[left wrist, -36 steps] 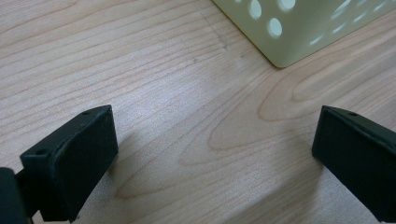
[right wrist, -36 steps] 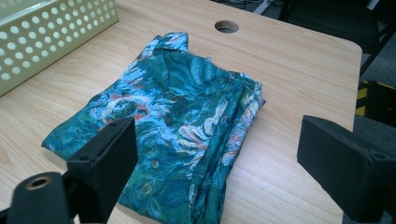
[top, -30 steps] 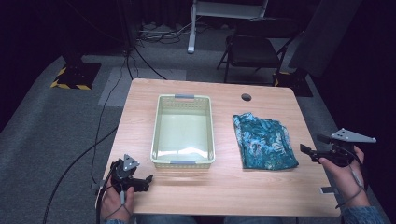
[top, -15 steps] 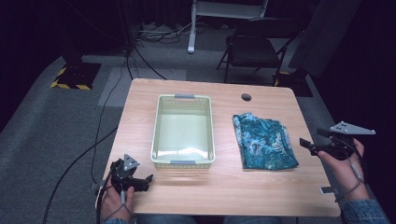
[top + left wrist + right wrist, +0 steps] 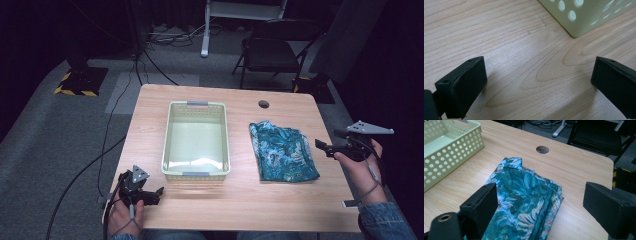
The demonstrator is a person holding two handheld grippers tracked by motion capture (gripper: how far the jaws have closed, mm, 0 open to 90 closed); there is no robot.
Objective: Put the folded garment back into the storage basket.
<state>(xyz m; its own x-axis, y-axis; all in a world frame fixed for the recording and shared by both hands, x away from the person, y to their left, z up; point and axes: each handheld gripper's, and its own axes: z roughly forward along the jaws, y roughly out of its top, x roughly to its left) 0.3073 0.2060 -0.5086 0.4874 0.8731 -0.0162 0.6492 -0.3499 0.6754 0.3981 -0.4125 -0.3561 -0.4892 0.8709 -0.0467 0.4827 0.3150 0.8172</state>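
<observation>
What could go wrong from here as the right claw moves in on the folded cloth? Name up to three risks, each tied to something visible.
1. The folded cloth lies in loose layers; the open right claw might pinch only the top layer, so it unfolds when lifted.
2. The cloth sits near the table edge on that side; a sideways push could slide it.
3. The basket looks light; dragging cloth over its rim may shift it.
</observation>
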